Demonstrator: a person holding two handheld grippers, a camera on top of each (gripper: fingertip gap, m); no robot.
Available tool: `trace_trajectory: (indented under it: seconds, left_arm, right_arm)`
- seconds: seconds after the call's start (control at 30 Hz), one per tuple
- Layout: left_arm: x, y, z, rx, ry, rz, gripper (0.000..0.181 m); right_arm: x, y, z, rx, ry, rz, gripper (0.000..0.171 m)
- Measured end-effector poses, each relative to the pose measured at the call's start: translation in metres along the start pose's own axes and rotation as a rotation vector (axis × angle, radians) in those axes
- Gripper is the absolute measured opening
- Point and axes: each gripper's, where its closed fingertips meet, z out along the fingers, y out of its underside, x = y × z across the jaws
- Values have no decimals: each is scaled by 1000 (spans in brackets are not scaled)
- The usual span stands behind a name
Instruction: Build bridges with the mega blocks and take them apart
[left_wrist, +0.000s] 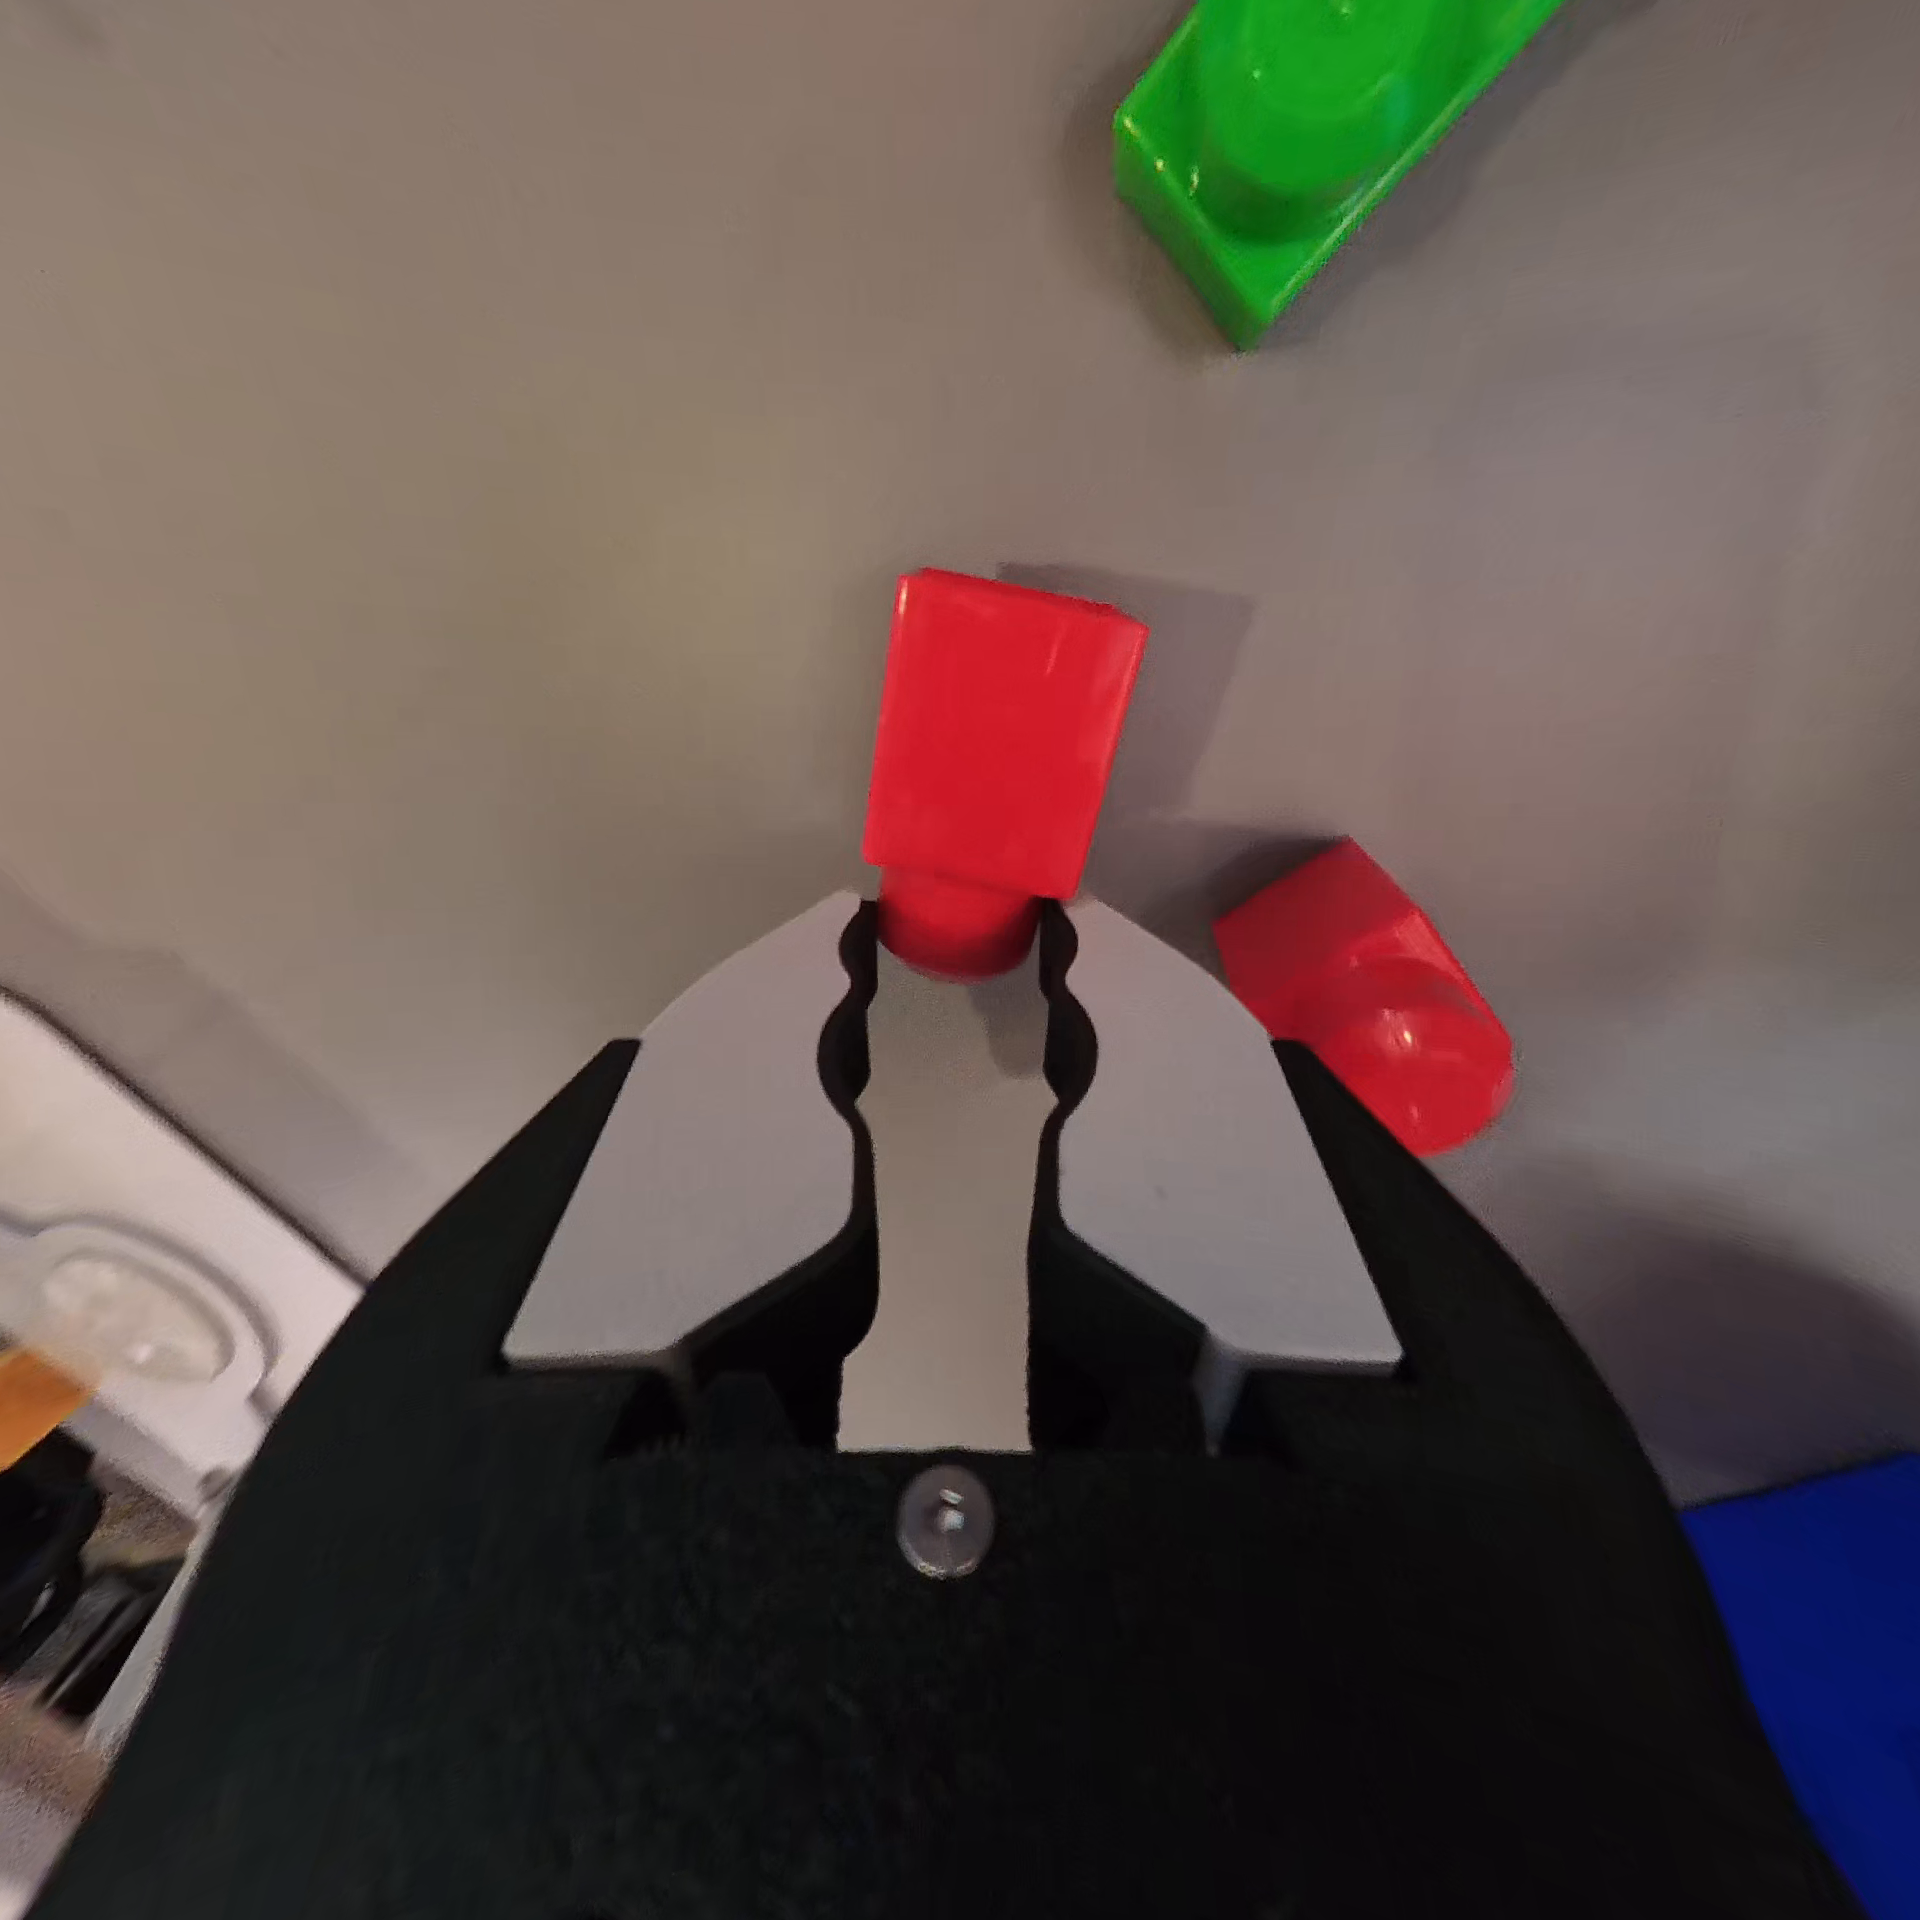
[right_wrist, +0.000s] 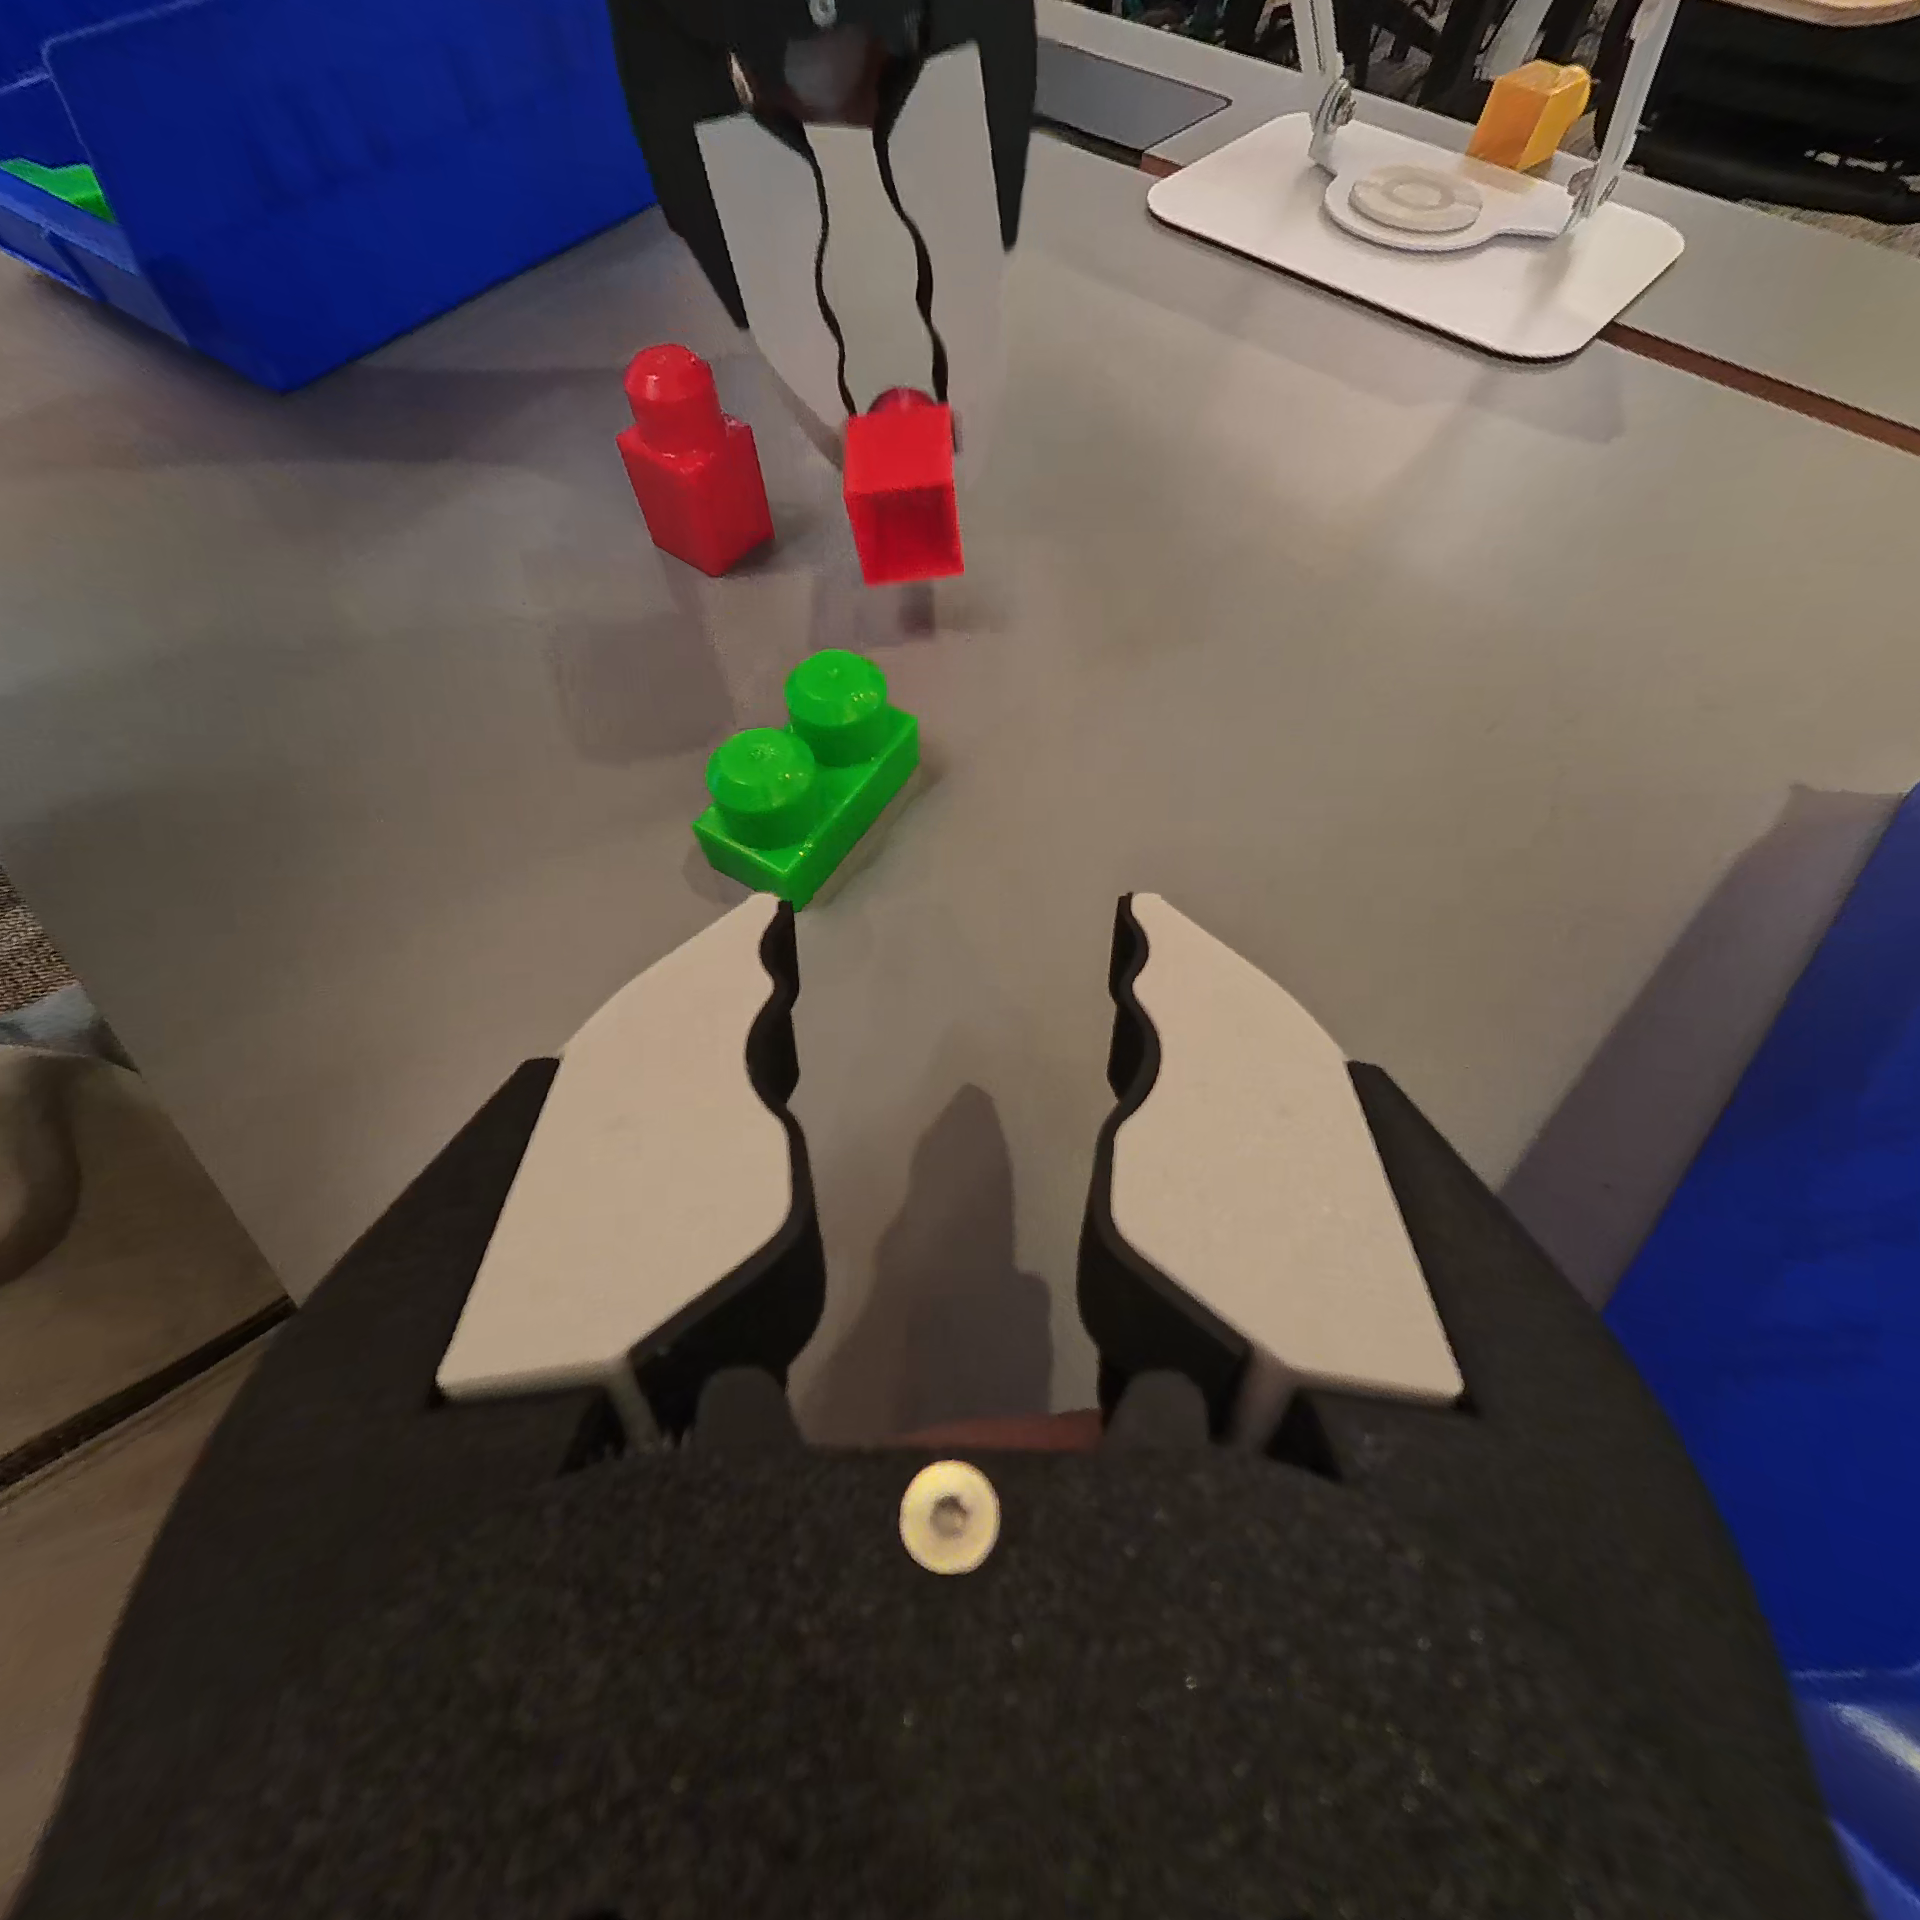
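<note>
Mega blocks, three loose on the grey worktop (right_wrist: 1351, 644), none joined yet. Largest, a green two-stud block (right_wrist: 808, 795), flat and studs up near the worktop's middle, just ahead of the right claw (right_wrist: 951, 925). Next, a red single-stud block (right_wrist: 694, 473) upright, farther toward the blue bin (right_wrist: 312, 177) at the far left corner. Last, a second red single-stud block (right_wrist: 902, 499), hanging clear of the worktop, pinched by its stud in the left claw (left_wrist: 956, 920), body pointing away, hollow underside toward the right wrist view.

Left claw closed on that stud, jaws narrow. Right claw empty, jaws roughly half apart.

Step in hand, by the look of it: placing the second pillar of a bridge. Next move likely calls for setting the held red block upright beside the standing one, spaced so the green block's underside can span both studs, then lifting the green block with the right claw.

Open worktop all around the blocks. White stand (right_wrist: 1423, 229) toward the far right edge, well apart. Another blue bin (right_wrist: 1787, 1247) along the near right edge, tight beside the right claw.
</note>
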Motion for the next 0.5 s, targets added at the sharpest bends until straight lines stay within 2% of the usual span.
trace_trajectory:
  seconds: [0.33, 0.5]
  left_arm:
    - [26, 64, -74, -233, -302, -4, 30]
    - [46, 90, -91, -401, -465, 62, 30]
  right_arm:
    - [-4, -2, -1, 5, -5, -7, 56]
    - [-4, -2, -3, 0, 2, -13, 55]
